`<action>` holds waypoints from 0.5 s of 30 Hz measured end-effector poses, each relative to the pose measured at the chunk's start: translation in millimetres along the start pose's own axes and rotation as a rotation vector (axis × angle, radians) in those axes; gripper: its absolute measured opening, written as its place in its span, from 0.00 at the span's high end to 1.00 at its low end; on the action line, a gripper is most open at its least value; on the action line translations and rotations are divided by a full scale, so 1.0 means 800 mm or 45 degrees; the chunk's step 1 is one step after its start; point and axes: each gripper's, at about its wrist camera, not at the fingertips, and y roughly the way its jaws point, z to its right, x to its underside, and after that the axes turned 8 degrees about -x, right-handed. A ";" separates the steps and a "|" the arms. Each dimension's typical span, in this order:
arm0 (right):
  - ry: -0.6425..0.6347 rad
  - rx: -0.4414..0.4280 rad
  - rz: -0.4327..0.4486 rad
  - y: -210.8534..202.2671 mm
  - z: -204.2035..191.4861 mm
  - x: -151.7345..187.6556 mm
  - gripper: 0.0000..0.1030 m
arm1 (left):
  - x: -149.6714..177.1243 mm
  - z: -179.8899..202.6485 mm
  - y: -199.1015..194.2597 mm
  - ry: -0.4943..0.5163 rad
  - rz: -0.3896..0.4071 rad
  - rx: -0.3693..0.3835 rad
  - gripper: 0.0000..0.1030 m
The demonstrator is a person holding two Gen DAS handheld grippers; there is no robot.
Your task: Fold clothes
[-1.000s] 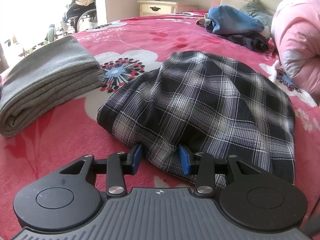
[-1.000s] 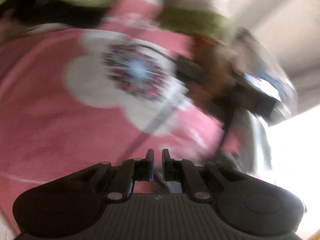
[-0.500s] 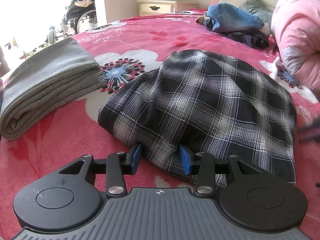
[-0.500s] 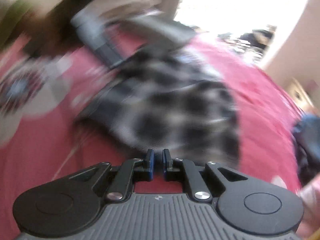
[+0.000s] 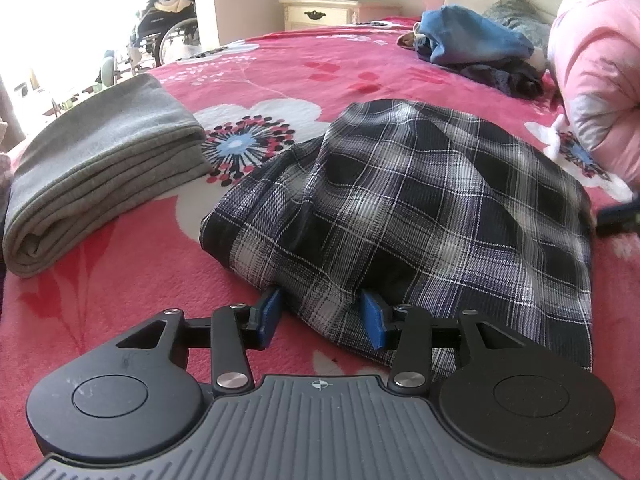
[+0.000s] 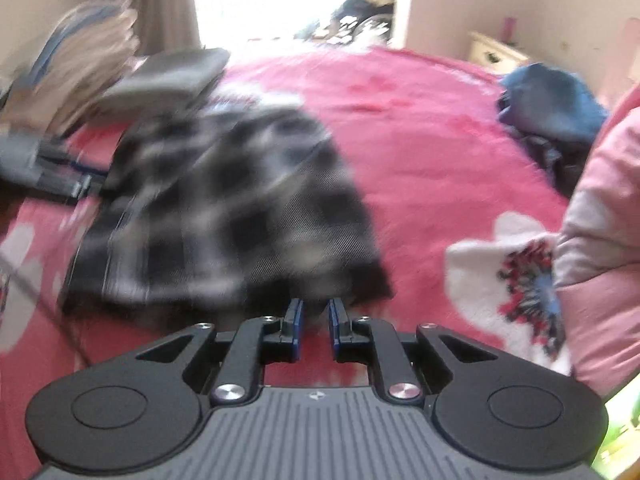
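Left gripper (image 5: 320, 316) grips the plaid garment's (image 5: 420, 208) edge while right gripper (image 6: 314, 318), opening, stays empty.

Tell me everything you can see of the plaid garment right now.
The plaid garment is black, grey and white checked woven cloth, lying in a rumpled, humped heap on the red flowered bedspread. Its near edge bunches between the left gripper's blue pads. The right gripper, jaws opening, sits at its far side edge; that view is blurred. The folded grey cloth lies apart.
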 end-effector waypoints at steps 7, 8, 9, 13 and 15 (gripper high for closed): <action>0.108 -0.007 0.084 0.005 0.016 -0.020 0.85 | 0.003 -0.004 -0.006 -0.002 -0.006 -0.010 0.58; 0.105 -0.010 0.097 0.006 0.015 -0.022 0.85 | 0.004 -0.005 -0.006 -0.005 -0.006 -0.010 0.58; 0.101 -0.011 0.106 0.009 0.015 -0.025 0.85 | 0.004 -0.005 -0.005 -0.008 -0.007 -0.010 0.58; 0.091 -0.008 0.109 0.023 0.017 -0.032 0.81 | 0.004 -0.005 -0.005 -0.016 -0.012 -0.011 0.58; 0.097 0.012 0.052 0.040 0.021 -0.025 0.78 | 0.004 -0.005 -0.005 -0.022 -0.015 -0.010 0.58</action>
